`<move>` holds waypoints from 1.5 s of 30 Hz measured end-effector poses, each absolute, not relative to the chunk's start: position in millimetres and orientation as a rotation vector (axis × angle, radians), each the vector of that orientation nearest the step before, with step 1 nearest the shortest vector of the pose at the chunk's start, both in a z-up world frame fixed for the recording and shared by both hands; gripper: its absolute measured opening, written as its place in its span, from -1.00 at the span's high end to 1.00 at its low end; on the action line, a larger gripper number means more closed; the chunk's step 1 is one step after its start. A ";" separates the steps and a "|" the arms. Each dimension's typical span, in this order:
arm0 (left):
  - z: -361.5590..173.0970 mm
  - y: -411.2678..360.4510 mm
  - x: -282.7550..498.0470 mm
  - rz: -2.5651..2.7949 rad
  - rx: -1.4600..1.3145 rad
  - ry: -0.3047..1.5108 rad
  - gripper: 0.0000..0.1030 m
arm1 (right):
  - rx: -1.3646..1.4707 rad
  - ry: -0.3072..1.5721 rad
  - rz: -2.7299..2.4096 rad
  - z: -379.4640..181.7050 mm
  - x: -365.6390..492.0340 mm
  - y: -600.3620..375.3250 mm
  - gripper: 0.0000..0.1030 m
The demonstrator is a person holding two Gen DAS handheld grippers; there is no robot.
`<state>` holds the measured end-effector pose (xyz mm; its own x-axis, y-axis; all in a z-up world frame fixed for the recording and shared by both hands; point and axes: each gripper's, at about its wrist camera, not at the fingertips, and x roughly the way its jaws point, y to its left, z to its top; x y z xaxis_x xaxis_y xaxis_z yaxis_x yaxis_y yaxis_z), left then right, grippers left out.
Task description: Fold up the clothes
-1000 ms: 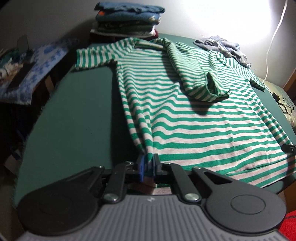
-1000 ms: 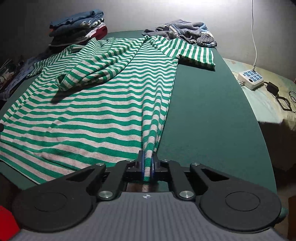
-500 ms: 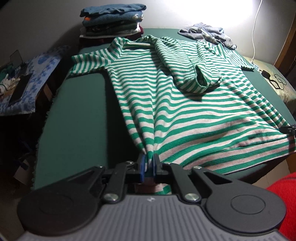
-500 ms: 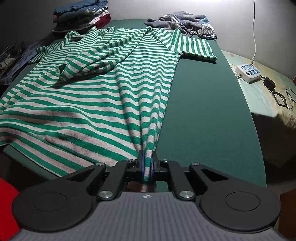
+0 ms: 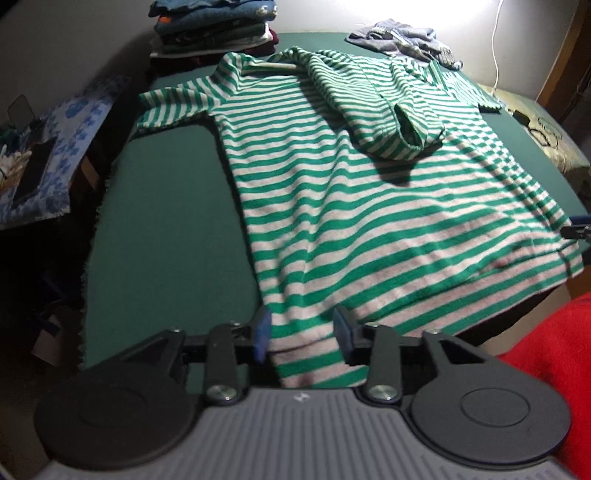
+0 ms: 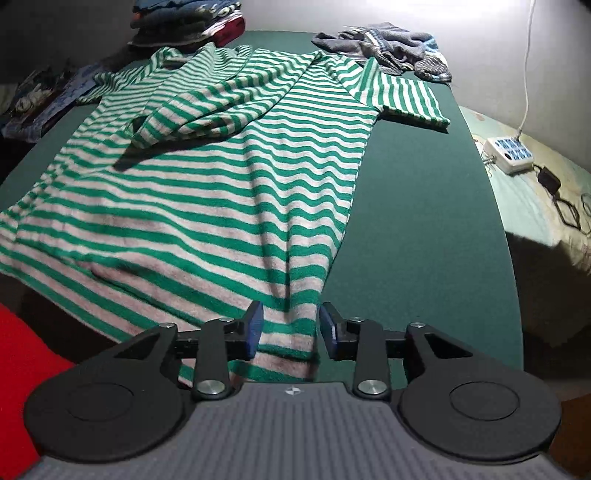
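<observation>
A green-and-white striped shirt [image 5: 354, 206] [image 6: 207, 192] lies spread on the dark green table [image 5: 162, 229] [image 6: 417, 206], collar at the far end, hem hanging over the near edge. One sleeve [image 5: 384, 110] [image 6: 207, 110] is folded across the chest; the other sleeves lie flat at the sides. My left gripper [image 5: 302, 330] is open at the hem's left corner, with cloth lying loose between its blue pads. My right gripper [image 6: 291, 325] is open at the hem's right corner, cloth likewise between its pads.
A stack of folded clothes [image 5: 214, 26] [image 6: 188, 18] stands at the far left corner. A crumpled grey garment [image 5: 406, 40] [image 6: 384, 48] lies at the far right. A white power strip [image 6: 509, 155] and cables rest on the bed to the right. Red fabric [image 5: 554, 369] is near me.
Both grippers have opened and let go of the hem corners. The shirt was drawn toward the near edge, and its hem now drapes over it.
</observation>
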<state>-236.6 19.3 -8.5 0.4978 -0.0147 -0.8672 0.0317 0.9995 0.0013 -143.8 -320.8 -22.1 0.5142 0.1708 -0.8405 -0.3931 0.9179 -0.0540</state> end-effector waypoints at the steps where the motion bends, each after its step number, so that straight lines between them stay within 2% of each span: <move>1: -8.6 18.6 -236.4 -0.029 0.025 1.053 0.23 | -0.258 0.971 0.347 -22.1 -145.2 -319.5 0.30; 2: -8.7 17.9 -236.2 -0.029 0.032 1.056 0.17 | -0.262 0.972 0.343 -23.8 -145.3 -320.2 0.29; 5: -9.1 15.8 -235.6 -0.030 0.052 1.065 -0.17 | -0.258 1.004 0.347 -24.0 -144.0 -321.1 0.29; 6: -10.7 15.0 -235.3 -0.030 0.058 1.073 -0.17 | -0.257 1.014 0.348 -24.1 -143.6 -321.4 0.30; 7: -17.3 14.0 -234.9 -0.026 0.058 1.095 -0.12 | -0.256 1.025 0.349 -24.2 -143.2 -321.7 0.33; 8: -23.8 12.9 -234.5 -0.022 0.058 1.117 0.08 | -0.255 1.035 0.351 -24.3 -142.8 -322.1 0.51; 9: -30.4 11.9 -234.1 -0.018 0.059 1.140 0.54 | -0.253 1.046 0.352 -24.4 -142.3 -322.4 0.69; 10: -35.9 11.4 -234.5 -0.017 0.057 1.159 0.67 | -0.252 1.056 0.353 -24.4 -141.9 -322.7 0.78; 14: -32.1 13.1 -246.9 -0.077 0.100 1.149 0.66 | -0.247 1.098 0.358 -24.8 -140.3 -323.9 0.83; 17: -19.4 20.9 -245.1 -0.093 0.132 1.127 0.46 | -0.243 1.129 0.361 -25.0 -139.0 -324.8 0.83; 19: -0.6 25.9 -239.6 -0.087 0.158 1.061 0.47 | -0.241 1.150 0.364 -25.2 -138.2 -325.5 0.81; 20: 9.2 26.7 -236.9 -0.090 0.172 1.022 0.45 | -0.244 1.151 0.364 -24.2 -137.7 -325.0 0.72; 21: 17.6 24.3 -234.5 -0.108 0.187 0.988 0.16 | -0.274 1.094 0.360 -16.6 -137.3 -320.2 0.59; 22: 23.4 20.1 -232.6 -0.133 0.209 0.961 0.00 | -0.304 1.037 0.356 -9.1 -136.8 -315.3 0.32; 23: 26.0 14.4 -231.3 -0.164 0.232 0.941 -0.13 | -0.334 0.980 0.352 -1.5 -136.3 -310.4 0.18; 25: 23.0 -0.6 -227.9 -0.249 0.259 0.910 -0.12 | -0.390 0.866 0.352 13.1 -136.0 -299.9 0.18; 28: -2.1 -26.5 -216.5 -0.359 0.305 0.935 -0.02 | -0.429 0.807 0.560 8.7 -149.8 -262.8 0.09; 30: -19.3 -39.8 -211.5 -0.403 0.349 0.946 0.24 | -0.470 0.801 0.687 -5.4 -160.4 -235.7 0.07; 33: -37.3 -48.2 -208.3 -0.443 0.345 0.989 0.51 | -0.526 0.790 0.755 -27.8 -168.8 -211.0 0.08; 35: -44.8 -50.7 -210.7 -0.455 0.355 1.004 0.66 | -0.510 0.827 0.766 -39.0 -166.0 -205.2 0.33; 36: -44.2 -50.1 -213.4 -0.466 0.352 0.997 0.80 | -0.474 0.864 0.759 -42.3 -161.7 -206.4 0.75; 37: -44.2 -49.9 -214.5 -0.475 0.346 1.000 0.84 | -0.434 0.886 0.743 -43.0 -159.3 -206.7 0.86; 39: -43.9 -48.8 -218.0 -0.494 0.342 1.000 1.00 | -0.396 0.911 0.728 -42.3 -157.6 -208.1 0.89; 45: -43.6 -33.6 -225.6 -0.576 0.255 1.067 1.00 | -0.411 0.959 0.773 -31.3 -167.9 -213.4 0.90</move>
<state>-225.6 -33.6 -43.6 0.3543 -0.3197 -0.8788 0.5590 0.8258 -0.0750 -167.9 -213.4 -31.3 0.3421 0.4021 -0.8493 -0.7444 0.6676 0.0162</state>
